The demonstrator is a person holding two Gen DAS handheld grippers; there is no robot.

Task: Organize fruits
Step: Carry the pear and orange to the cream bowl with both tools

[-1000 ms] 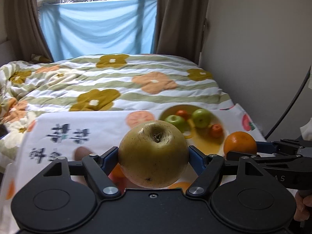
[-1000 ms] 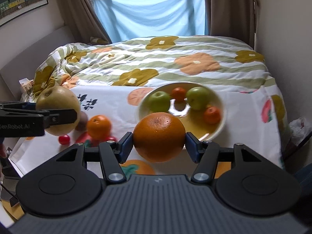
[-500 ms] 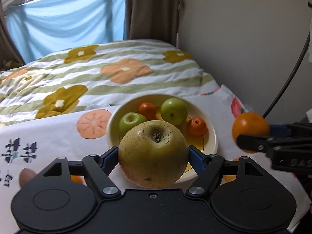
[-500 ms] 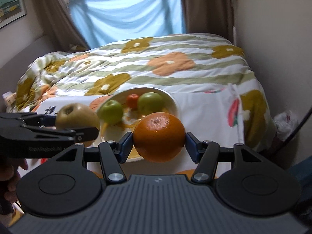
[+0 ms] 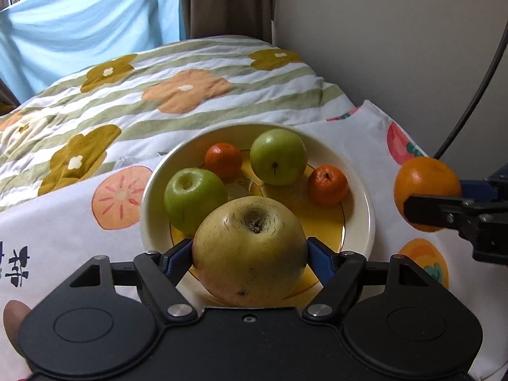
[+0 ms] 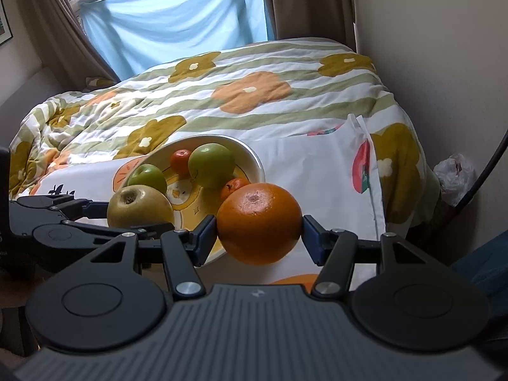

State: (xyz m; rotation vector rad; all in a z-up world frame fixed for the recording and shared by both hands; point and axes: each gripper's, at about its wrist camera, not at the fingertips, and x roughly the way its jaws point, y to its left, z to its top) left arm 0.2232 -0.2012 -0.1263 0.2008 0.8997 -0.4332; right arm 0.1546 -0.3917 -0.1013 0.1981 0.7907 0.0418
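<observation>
hiding the bowl's [image 5: 365, 203] near rim, the left gripper [image 5: 250, 254] clamps a pear [image 5: 250, 247]; right gripper [image 6: 258, 228] clamps an orange [image 6: 258, 222] covering a mandarin [image 6: 233, 185].

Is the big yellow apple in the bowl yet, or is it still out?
Still out. The left claw grips the yellow apple over the near side of the bowl, where two green apples and two small oranges lie.
</observation>
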